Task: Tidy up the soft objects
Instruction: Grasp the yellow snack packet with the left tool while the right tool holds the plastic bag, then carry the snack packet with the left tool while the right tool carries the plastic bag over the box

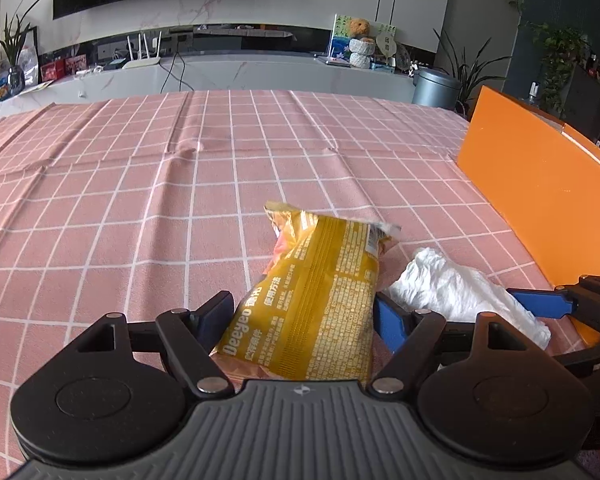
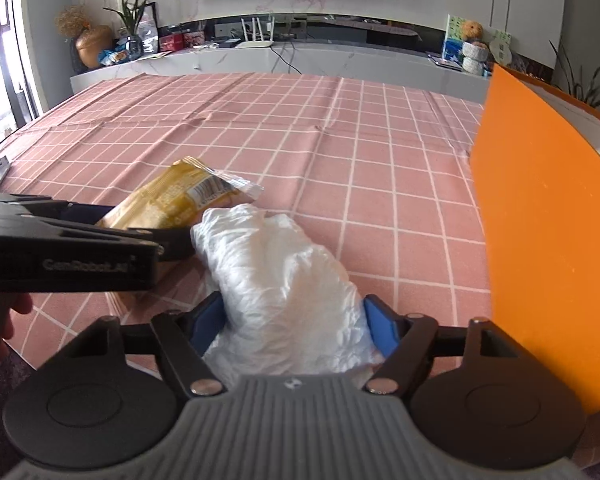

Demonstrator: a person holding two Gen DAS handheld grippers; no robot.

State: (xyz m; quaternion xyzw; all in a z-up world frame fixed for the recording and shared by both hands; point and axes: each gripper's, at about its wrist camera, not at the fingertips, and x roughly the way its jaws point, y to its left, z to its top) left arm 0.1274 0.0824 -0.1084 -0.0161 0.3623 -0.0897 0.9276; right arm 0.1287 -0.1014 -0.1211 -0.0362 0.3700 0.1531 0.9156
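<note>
My left gripper (image 1: 304, 316) is shut on a yellow snack packet (image 1: 320, 288) and holds it tilted just above the pink checked tablecloth. The packet also shows in the right wrist view (image 2: 172, 200). My right gripper (image 2: 296, 320) is shut on a white crumpled soft pack (image 2: 284, 276), which also shows in the left wrist view (image 1: 452, 280), right of the packet. The left gripper appears in the right wrist view (image 2: 112, 240), close to the left of the white pack. The right gripper's blue finger (image 1: 540, 302) shows in the left wrist view.
An orange box (image 1: 540, 184) stands open at the table's right side, also seen in the right wrist view (image 2: 548, 220). The pink checked tablecloth (image 1: 140, 200) covers the table. A white TV counter (image 1: 240, 72) with plants and ornaments lies beyond the far edge.
</note>
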